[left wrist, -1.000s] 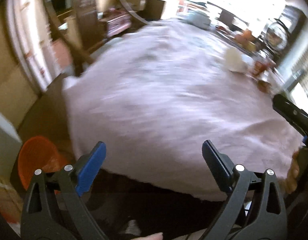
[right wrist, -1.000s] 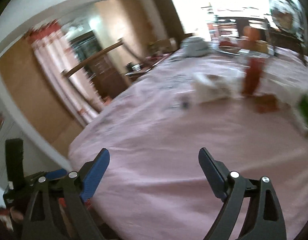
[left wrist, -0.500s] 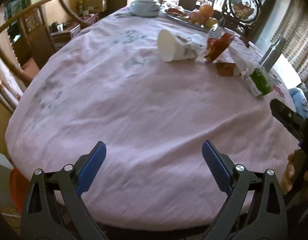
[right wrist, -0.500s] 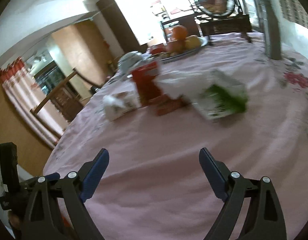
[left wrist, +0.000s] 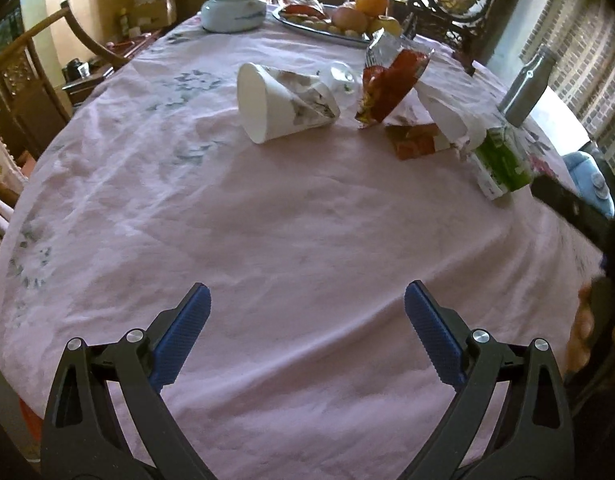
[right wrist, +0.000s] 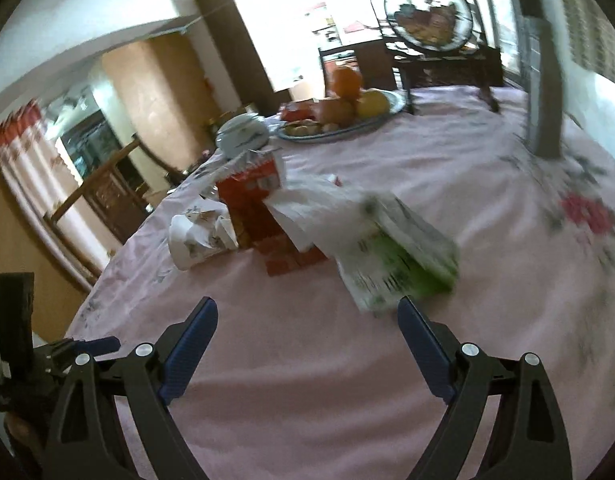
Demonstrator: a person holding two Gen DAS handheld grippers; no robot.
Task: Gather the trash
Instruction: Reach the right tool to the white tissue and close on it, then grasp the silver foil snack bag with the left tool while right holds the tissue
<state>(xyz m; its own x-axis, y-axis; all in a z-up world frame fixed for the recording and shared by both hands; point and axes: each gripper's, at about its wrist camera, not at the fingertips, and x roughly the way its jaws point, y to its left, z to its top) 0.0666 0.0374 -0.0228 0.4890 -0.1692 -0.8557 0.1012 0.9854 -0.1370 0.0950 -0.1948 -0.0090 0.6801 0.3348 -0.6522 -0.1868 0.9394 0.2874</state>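
A: Trash, from the left wrist: a crumpled white paper cup [left wrist: 283, 104] is seen lying mid-tablecloth beside a red crinkled snack wrapper [left wrist: 391, 84]; the left gripper [left wrist: 305, 316] is held apart, empty.

B: From the right wrist, a blurred green-and-white carton [right wrist: 403, 256] is shown just ahead; the right gripper [right wrist: 307, 332] is likewise spread. Only here is a floral print visible.

A pale pink tablecloth [left wrist: 267, 220] with faded grey-blue floral prints is seen. A white paper cup [left wrist: 281, 102] is marked with grey-brown print, a crumpled foil snack bag [left wrist: 391, 84] is coloured red, and a green-and-white carton [right wrist: 399, 260] is spotted beside white paper.
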